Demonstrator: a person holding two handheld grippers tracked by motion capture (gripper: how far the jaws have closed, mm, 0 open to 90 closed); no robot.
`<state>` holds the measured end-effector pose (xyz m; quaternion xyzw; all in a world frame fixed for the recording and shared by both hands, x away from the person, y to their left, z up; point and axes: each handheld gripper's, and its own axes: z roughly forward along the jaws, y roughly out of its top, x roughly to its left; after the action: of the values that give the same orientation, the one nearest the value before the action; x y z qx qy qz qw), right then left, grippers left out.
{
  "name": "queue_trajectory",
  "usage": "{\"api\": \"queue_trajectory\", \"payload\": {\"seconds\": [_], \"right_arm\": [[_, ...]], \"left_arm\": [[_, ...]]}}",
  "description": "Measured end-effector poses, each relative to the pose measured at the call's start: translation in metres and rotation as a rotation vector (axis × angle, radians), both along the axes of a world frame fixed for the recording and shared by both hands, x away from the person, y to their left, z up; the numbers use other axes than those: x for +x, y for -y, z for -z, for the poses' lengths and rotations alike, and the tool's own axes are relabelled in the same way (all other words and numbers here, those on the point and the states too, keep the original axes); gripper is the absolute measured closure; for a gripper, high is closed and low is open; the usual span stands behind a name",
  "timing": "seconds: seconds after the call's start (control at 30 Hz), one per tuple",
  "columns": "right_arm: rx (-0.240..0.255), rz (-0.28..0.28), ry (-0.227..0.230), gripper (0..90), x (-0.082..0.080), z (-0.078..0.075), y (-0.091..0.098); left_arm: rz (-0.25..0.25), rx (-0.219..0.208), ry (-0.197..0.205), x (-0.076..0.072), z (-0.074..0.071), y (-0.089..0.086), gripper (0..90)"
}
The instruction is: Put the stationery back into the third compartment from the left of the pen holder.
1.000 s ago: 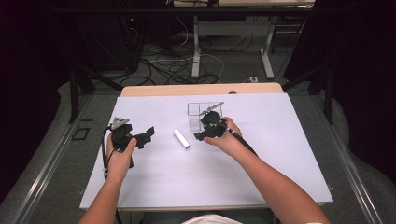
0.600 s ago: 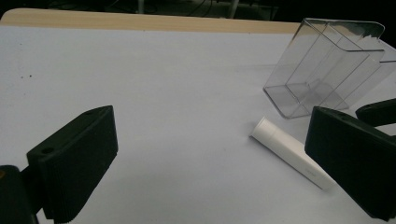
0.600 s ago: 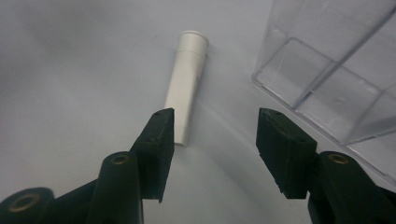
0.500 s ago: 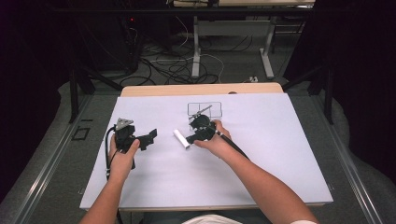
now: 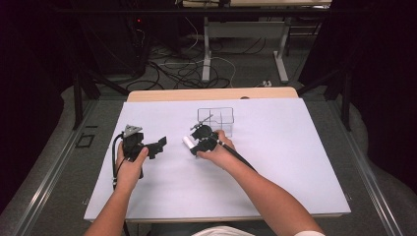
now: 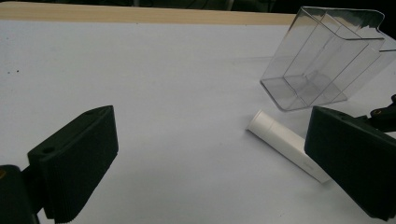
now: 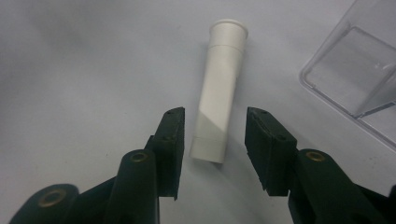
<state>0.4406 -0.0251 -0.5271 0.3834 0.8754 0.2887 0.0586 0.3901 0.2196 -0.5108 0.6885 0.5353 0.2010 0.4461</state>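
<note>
White tube (image 7: 218, 88) lying flat on the white desk (image 5: 295, 162), toward the far edge near its middle, just beside a clear divided box (image 5: 217, 120). Right hand-held gripper (image 7: 212, 140) lowered over the tube's near end, jaws narrowly apart on either side, not yet pinching. Left hand-held gripper (image 5: 158, 146) held well apart toward the left edge, jaws spread wide, holding nothing. In the left gripper view, tube (image 6: 285, 148) between box (image 6: 322, 58) and right-hand jaw.
</note>
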Motion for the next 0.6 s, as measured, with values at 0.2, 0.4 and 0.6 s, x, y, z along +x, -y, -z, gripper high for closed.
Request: {"api": "queue_trajectory", "payload": {"seconds": [0.2, 0.4, 0.6], "right_arm": [[-0.029, 0.008, -0.016, 61.2, 0.002, 0.007, -0.003], [0.007, 0.024, -0.011, 62.7, 0.003, 0.012, -0.008], [-0.053, 0.021, -0.033, 66.3, 0.002, 0.013, -0.013]], "left_arm": [[0.004, 0.006, -0.002, 0.0, 0.001, 0.0, 2.7], [0.004, 0.003, -0.005, 0.001, 0.001, 0.0, 2.7], [0.006, 0.006, -0.008, 0.001, 0.001, 0.0, 2.7]]}}
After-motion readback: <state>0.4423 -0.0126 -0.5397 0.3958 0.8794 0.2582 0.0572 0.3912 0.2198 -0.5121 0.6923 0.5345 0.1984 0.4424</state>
